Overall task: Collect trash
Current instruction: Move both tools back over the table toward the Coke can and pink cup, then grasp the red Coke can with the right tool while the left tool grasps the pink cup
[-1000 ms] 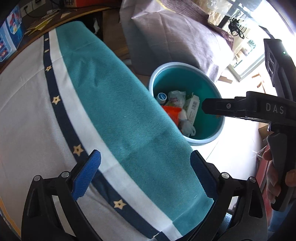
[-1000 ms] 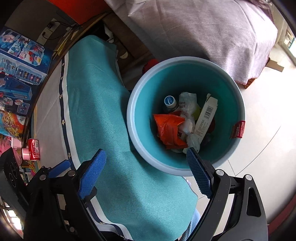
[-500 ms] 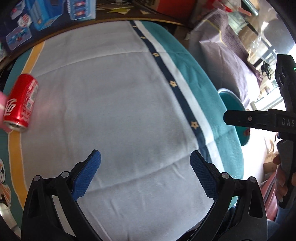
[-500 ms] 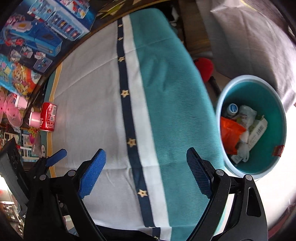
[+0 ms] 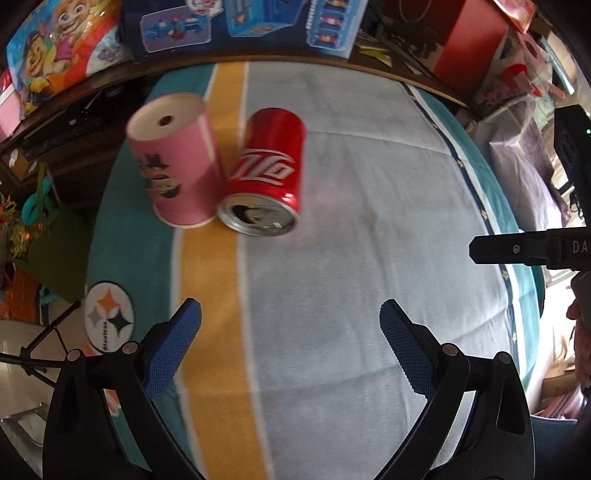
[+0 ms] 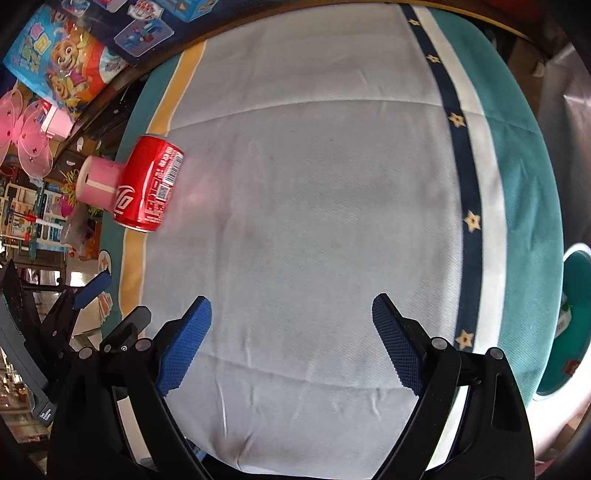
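Note:
A red soda can lies on its side on the cloth-covered table, touching a pink cylindrical tin. My left gripper is open and empty, a short way in front of the can. My right gripper is open and empty over the grey middle of the cloth; in its view the can and the pink tin sit far to the left. The teal trash bin shows at the right edge, below the table.
The tablecloth has a yellow stripe, teal borders and a navy star band. Toy boxes line the far edge of the table. The right gripper's body shows at the right of the left wrist view.
Both grippers swung left from the trash bin across the cloth. The can and pink tin came to the centre of the left wrist view; the bin slid to the right edge.

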The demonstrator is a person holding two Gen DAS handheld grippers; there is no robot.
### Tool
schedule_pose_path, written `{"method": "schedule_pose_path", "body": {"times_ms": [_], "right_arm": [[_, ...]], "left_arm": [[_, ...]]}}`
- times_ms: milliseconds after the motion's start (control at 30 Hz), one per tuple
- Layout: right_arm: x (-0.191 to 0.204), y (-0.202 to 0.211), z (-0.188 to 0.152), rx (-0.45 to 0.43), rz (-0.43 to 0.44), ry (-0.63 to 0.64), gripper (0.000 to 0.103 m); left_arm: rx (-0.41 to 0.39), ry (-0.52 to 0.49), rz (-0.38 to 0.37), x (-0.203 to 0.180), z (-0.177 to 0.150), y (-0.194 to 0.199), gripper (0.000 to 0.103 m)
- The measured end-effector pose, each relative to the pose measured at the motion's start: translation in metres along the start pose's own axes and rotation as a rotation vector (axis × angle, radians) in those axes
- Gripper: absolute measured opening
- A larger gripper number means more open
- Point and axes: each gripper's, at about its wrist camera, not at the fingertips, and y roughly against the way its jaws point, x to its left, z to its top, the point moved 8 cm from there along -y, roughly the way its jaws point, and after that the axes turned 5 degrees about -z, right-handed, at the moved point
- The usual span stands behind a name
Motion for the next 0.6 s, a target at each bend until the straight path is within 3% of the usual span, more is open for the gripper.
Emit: {"method": "schedule_pose_path", "body": {"times_ms": [300,467,600], "right_arm": [[0.082,-0.010,0.047,-0.072,0.043,0.084,0.084],[0.109,-0.019,0.067,-0.067,0.057,0.073,0.064],[0.123,-0.028,0.080,-0.063,0.083,0.060,0.061]], "left_arm": [[-0.062,0.121,0.049,0.076,0.012,0.012,0.097],[-0.065,0.151,0.050,0.091,0.017,0.006,0.097],[-0.062,0.148,0.046,0.093,0.025,-0.002,0.097]]}}
